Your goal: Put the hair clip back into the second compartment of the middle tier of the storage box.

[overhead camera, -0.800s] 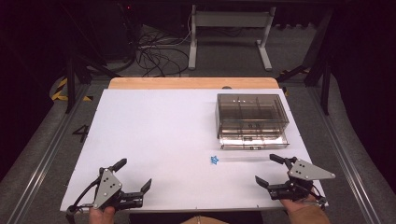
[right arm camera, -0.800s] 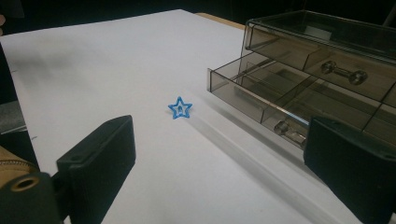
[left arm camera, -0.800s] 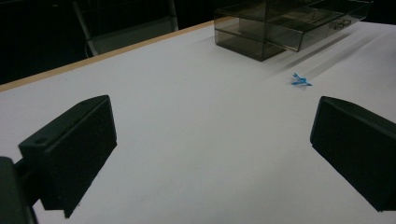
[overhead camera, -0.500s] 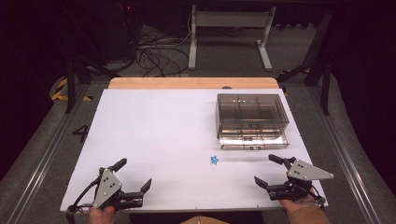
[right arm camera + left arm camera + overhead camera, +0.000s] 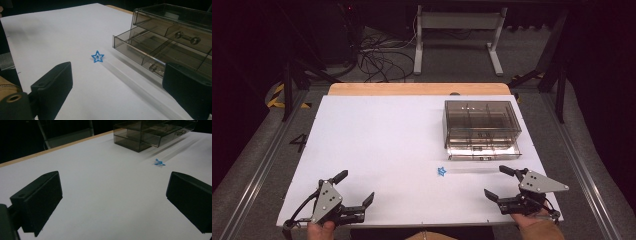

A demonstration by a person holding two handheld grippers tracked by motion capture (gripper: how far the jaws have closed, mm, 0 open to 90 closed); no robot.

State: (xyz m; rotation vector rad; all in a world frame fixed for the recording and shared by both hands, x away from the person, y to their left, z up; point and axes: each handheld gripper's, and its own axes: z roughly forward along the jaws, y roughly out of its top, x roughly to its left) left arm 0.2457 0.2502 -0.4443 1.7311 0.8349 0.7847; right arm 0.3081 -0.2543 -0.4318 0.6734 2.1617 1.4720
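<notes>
So we've got both grippers parked at the near edge of the white table (image 5: 377,135). Our left gripper (image 5: 357,189) sits at the near-left corner, jaws spread wide with nothing between them. Our right gripper (image 5: 501,183) is at the near-right, jaws wide too, nothing held. The small blue star-shaped piece (image 5: 442,171) lies flat on the table, closer to our right gripper, just in front of the smoky clear plastic drawer box (image 5: 481,127), whose bottom drawer is pulled partway out.
</notes>
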